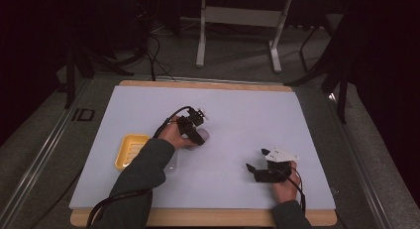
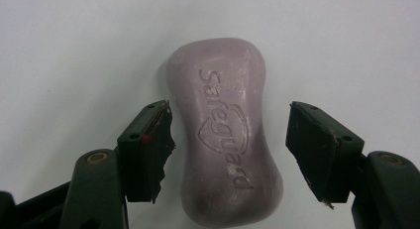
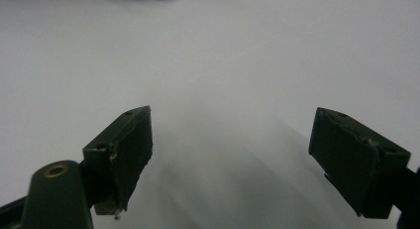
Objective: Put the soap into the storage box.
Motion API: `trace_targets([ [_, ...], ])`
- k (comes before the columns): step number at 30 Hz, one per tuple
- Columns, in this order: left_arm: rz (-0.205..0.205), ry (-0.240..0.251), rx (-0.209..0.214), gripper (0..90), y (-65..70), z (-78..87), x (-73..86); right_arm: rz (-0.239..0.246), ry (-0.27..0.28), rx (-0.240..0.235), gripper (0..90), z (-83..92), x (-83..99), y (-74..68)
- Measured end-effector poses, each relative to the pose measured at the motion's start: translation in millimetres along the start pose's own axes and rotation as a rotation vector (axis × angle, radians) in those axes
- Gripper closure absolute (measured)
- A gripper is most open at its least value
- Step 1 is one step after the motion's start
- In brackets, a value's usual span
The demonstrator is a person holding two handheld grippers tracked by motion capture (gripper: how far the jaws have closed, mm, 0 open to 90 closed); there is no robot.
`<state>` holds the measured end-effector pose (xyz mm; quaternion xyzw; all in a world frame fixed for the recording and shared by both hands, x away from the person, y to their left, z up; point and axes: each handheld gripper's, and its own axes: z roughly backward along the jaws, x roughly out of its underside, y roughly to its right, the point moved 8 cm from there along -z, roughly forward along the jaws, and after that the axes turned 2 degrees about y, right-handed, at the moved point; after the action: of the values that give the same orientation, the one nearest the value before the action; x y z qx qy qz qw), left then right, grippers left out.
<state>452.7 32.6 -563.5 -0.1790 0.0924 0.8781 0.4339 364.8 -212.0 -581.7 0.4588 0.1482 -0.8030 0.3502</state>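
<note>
Left gripper stands with its jaws spread wide on either side of a lilac soap bar, a clear strip of white surface showing between each pad and the bar's flanks, so nothing is clamped. The bar lies flat on the counter, its stamped face up and its long axis running away from the gripper. In the high view the left gripper sits near the middle of the white sheet with the soap bar just under its tip. A yellow soap dish rests near the sheet's left edge, close beside the left sleeve and apart from the bar.

Right gripper lies low over the sheet's near right part, well apart from the left one, its jaws likewise spread with only bare white between them in its own view. Broad open sheet lies beyond both grippers toward the far wooden edge and out to the right border.
</note>
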Motion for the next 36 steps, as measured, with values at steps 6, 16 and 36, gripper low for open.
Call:
trace_targets([
  [6, 0.016, -0.02, 0.009, 34.1, 0.8, -8.2, -0.7, 0.002, 0.001, -0.001, 16.8, 0.2, 0.0, 0.2],
  [16, 0.037, -0.058, 0.006, 36.3, -1.9, -16.9, 1.3, 0.002, 0.001, -0.001, 16.8, 0.2, 0.0, 0.2],
  [36, 0.039, -0.14, -0.019, 44.8, -3.3, -17.8, -3.3, 0.002, 0.0, 0.0, 16.8, 0.1, 0.0, 0.0],
])
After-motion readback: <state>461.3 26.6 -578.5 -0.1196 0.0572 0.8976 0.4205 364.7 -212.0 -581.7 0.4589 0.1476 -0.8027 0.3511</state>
